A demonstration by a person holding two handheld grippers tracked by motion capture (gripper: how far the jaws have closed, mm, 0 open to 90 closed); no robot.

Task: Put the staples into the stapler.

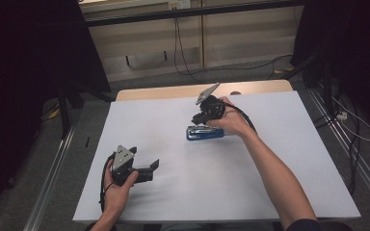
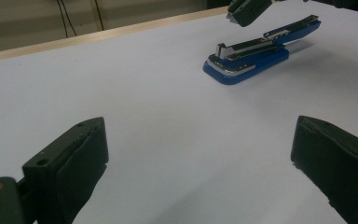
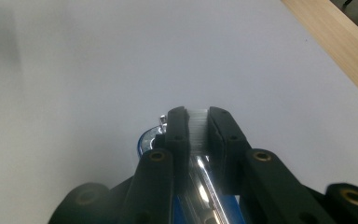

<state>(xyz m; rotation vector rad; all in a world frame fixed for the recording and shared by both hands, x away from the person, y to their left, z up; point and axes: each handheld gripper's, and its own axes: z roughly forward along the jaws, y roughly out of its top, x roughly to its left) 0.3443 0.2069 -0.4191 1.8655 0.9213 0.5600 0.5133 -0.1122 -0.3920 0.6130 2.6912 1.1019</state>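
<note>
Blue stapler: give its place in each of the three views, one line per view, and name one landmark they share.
High view: the blue stapler lies right of the table's centre, under the right gripper.
Left gripper view: upper right, beyond the open jaws, lid raised.
Right gripper view: bottom centre, behind the jaws, which pinch a strip of staples.
Shared landmark: the table's wooden far edge.

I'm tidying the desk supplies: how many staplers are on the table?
1. The blue stapler lies right of the table's middle, under the right gripper, which holds what looks like a staple strip.
</note>
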